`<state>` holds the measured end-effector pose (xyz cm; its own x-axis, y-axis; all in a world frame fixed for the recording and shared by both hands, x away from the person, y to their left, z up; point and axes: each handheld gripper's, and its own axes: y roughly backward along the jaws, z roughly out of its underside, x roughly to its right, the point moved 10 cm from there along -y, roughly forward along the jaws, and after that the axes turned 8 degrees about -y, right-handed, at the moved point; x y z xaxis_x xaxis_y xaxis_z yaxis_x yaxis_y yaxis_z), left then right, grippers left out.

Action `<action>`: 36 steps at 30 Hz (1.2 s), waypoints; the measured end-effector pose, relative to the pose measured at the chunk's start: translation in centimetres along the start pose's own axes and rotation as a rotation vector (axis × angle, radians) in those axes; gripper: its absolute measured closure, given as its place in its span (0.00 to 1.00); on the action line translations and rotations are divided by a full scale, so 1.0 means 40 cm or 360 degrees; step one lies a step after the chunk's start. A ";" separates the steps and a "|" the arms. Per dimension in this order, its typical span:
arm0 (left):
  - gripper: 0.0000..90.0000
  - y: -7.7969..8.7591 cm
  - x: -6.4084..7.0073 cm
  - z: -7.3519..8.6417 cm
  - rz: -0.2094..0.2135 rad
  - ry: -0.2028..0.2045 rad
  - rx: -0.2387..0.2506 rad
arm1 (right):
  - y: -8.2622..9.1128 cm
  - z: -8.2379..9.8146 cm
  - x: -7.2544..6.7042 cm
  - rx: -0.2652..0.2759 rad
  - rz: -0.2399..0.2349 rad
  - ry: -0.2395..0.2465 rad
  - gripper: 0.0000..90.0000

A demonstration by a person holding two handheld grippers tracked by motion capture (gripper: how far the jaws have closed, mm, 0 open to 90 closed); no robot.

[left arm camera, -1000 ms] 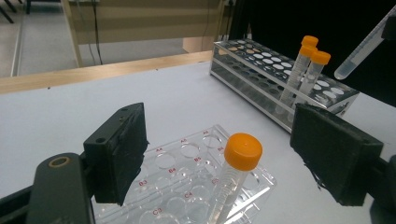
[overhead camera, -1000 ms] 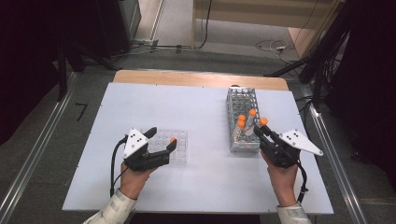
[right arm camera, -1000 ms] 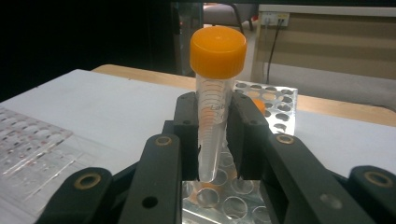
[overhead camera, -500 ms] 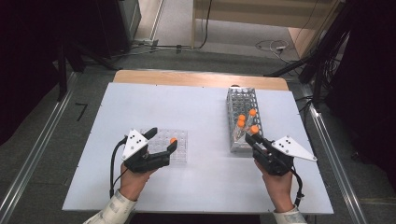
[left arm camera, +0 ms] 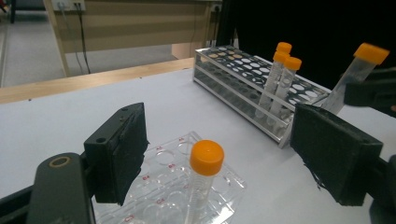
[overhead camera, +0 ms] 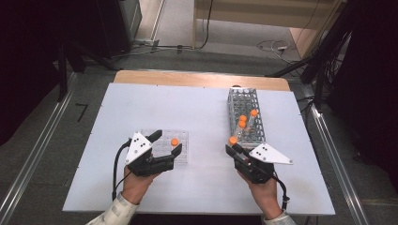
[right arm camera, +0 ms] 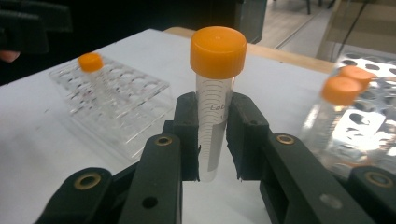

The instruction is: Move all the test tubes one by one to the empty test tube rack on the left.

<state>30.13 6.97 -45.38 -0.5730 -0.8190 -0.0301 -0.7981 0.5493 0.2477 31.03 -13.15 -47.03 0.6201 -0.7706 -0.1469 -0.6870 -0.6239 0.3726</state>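
Tubes three in metal rack, one tube in clear plate, one capped tube in right gripper jaws

The held tube reads "Lab", partly hidden.

on the table, the clear well plate lies left of the tube rack, well apart.

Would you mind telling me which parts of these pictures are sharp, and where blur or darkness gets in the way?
Right gripper view: the held tube and the right gripper are sharp; the metal rack and clear plate behind are soft. Left gripper view: evenly lit, and the tube in the plate is fairly crisp. High view: the white table is bright, its surroundings nearly black.
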 end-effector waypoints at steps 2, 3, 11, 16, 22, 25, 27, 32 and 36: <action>0.21 0.000 0.010 -0.002 0.0017 -0.0003 -0.0001 | -0.009 0.008 -0.019 -0.0019 -0.0031 0.0009 0.80; 0.21 -0.001 0.015 -0.003 0.0030 -0.0006 0.0001 | -0.017 0.015 -0.039 -0.0038 -0.0061 0.0027 0.80; 0.24 -0.003 0.074 -0.009 0.0135 -0.0046 0.0012 | -0.045 0.044 -0.103 -0.0107 -0.0153 0.0066 0.80; 0.32 -0.004 0.122 -0.011 0.0229 -0.0089 0.0032 | -0.062 0.061 -0.138 -0.0144 -0.0198 0.0093 0.80; 0.43 -0.014 0.162 0.002 0.0313 -0.0141 0.0010 | -0.080 0.081 -0.174 -0.0186 -0.0250 0.0129 0.80; 0.50 -0.017 0.172 0.007 0.0341 -0.0165 0.0006 | -0.087 0.089 -0.199 -0.0204 -0.0285 0.0144 0.80; 0.52 -0.018 0.175 0.011 0.0348 -0.0176 0.0000 | -0.087 0.089 -0.203 -0.0203 -0.0290 0.0144 0.80; 0.62 -0.022 0.182 0.019 0.0376 -0.0193 -0.0012 | -0.089 0.090 -0.215 -0.0205 -0.0306 0.0146 0.80; 0.67 -0.025 0.184 0.024 0.0381 -0.0198 -0.0023 | -0.088 0.090 -0.218 -0.0203 -0.0316 0.0152 0.80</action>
<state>26.53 0.55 -46.79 -0.7641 -0.6390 -0.0879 -0.6351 0.7215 0.2758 26.69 -4.70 -50.35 0.7752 -0.6152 -0.1437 -0.4987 -0.7355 0.4585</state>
